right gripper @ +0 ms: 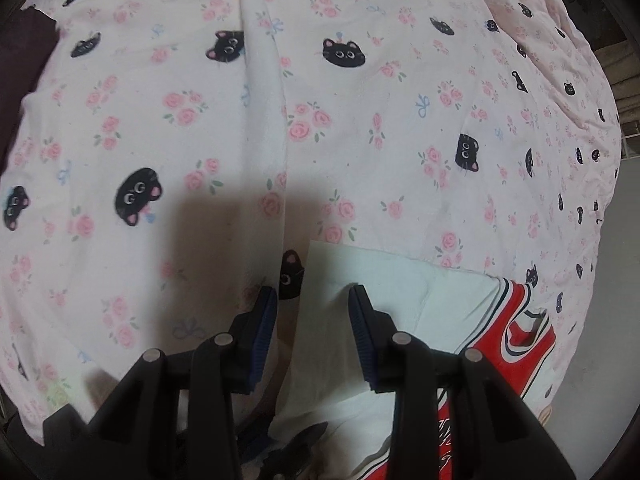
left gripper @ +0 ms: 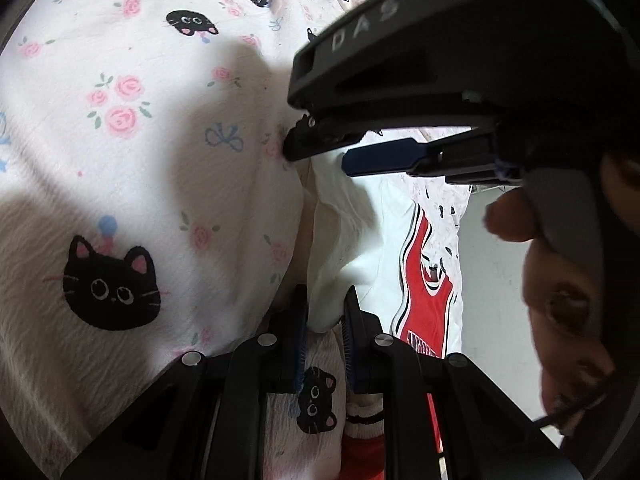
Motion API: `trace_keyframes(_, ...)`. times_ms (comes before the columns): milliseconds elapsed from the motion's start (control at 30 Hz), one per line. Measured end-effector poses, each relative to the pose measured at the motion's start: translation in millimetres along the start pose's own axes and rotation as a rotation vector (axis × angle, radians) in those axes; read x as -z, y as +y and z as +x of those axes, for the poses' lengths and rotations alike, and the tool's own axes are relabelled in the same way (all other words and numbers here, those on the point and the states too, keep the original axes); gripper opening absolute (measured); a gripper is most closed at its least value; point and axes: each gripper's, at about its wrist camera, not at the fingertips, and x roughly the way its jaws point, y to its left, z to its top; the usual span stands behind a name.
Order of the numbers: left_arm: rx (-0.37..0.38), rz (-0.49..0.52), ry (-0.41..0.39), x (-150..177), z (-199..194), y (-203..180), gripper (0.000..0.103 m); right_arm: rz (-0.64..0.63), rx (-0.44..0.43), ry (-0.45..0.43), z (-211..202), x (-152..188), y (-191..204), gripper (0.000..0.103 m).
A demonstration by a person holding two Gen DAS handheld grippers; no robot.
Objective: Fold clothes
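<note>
**Left gripper pinches the shirt's edge while the right comes down over its corner**

The step in hand looks like gathering one side of the white shirt (left gripper: pixel 352 240) for a fold. It lies on a bedsheet (right gripper: pixel 360 120) printed with black cats and pink roses, near the sheet's edge, where bare floor shows beside it.

The left gripper (left gripper: pixel 326 320) has its jaws pressed nearly together on a bunched fold of the shirt's white cloth. The right gripper (right gripper: pixel 314 320) hangs over the shirt's squared corner with its jaws partly spread; the cloth lies between them, but the pads do not seem to press on it, though the close angle leaves that unsure. A hand (left gripper: pixel 560 280) grips its handle.

The shirt is white, with a red panel (right gripper: pixel 528 340) trimmed in dark and white stripes and some lettering too small to read. It is soft and rumpled where pinched, flatter toward the corner.

Next, the right gripper would need to close on that corner, then both lift and carry the edge across the shirt evenly.
</note>
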Motion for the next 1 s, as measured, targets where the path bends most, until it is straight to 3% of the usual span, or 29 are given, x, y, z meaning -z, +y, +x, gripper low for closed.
trace_keyframes(267, -0.002, -0.01, 0.002, -1.1, 1.4, -2.5, 0.013, 0.02, 0.009, 0.005, 0.6, -4.5, -7.8, 0.037)
trace_keyframes(533, -0.007, -0.012, -0.001, 0.3, 3.2, -3.1, 0.013, -0.005, 0.036, 0.04, 14.5, -16.0, 11.2, 0.036)
trace_keyframes(667, -0.007, -0.008, -0.002, 0.5, 3.5, -5.4, 0.013, -0.013, 0.037, 0.047, 14.7, -18.7, 12.6, 0.016)
trace_keyframes(800, -0.009, -0.005, -0.002, 0.9, 3.9, -7.6, 0.013, -0.001, 0.025, 0.042, 9.4, -19.1, 3.9, 0.005)
trace_keyframes(1000, -0.019, 0.026, -0.013, 2.3, 1.5, -16.7, 0.013, 0.046, -0.048, -0.001, -9.6, -14.6, -14.8, 0.005)
